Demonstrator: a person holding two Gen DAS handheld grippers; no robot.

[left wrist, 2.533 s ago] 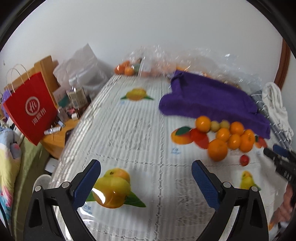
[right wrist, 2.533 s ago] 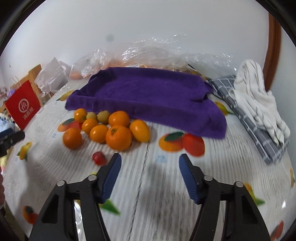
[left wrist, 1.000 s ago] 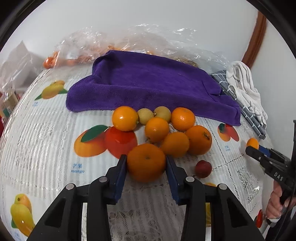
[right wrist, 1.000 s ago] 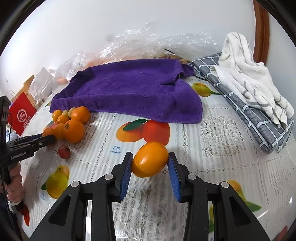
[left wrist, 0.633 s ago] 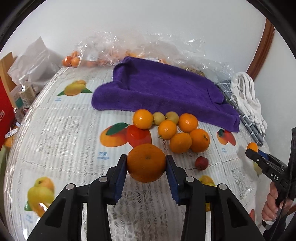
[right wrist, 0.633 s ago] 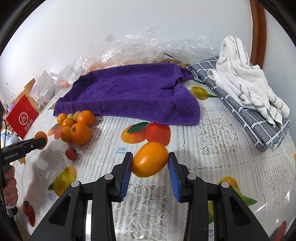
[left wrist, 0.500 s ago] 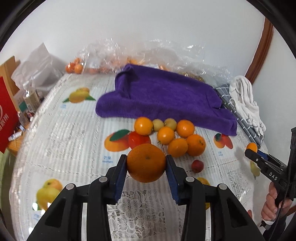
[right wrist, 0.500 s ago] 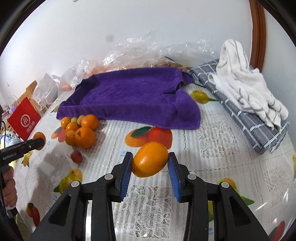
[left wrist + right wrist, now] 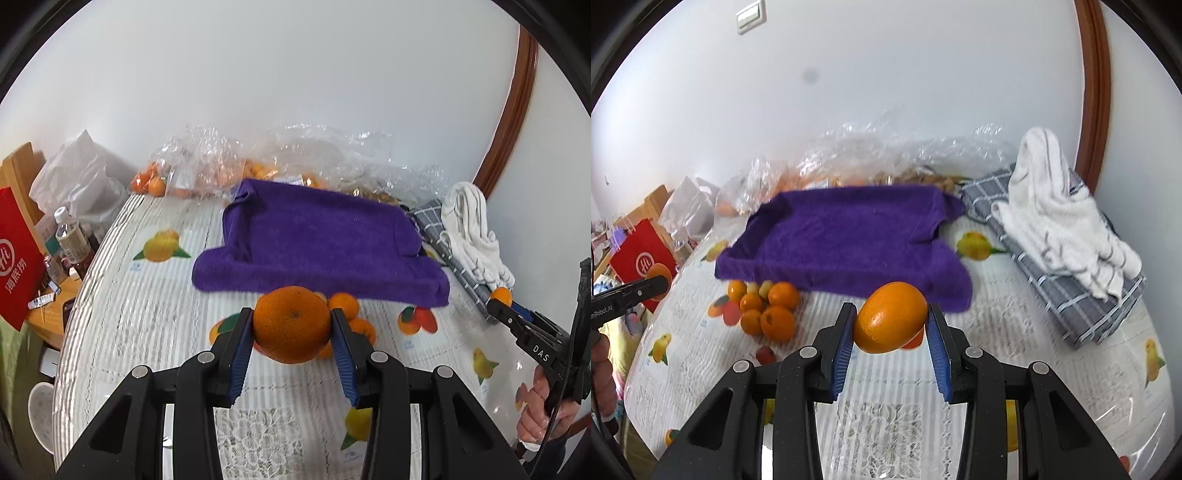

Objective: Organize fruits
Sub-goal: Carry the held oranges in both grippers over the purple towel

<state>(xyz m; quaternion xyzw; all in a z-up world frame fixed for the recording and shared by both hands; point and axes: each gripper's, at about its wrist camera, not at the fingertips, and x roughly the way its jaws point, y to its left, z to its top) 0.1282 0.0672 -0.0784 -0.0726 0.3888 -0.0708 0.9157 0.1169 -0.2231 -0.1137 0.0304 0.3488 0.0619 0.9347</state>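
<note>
My left gripper [image 9: 291, 325] is shut on a large round orange [image 9: 291, 323] and holds it high above the table. My right gripper [image 9: 891, 317] is shut on an oval orange [image 9: 890, 317], also lifted. A pile of small oranges [image 9: 772, 312] with two pale fruits lies on the table in front of the purple towel [image 9: 846, 236]; in the left wrist view the pile [image 9: 345, 304] is mostly hidden behind the held orange. A small red fruit [image 9: 765, 355] lies near the pile. The right gripper also shows in the left wrist view [image 9: 502, 301].
The table carries a fruit-print plastic cloth [image 9: 147, 314]. Clear plastic bags with oranges [image 9: 207, 173] lie at the back. A grey checked cloth with a white towel [image 9: 1060, 221] lies at the right. A red paper bag [image 9: 16, 254] and bottles stand off the left edge.
Both grippers have risen and drawn back from the table, each still holding its orange. The pile and towel now look farther away and lower.
</note>
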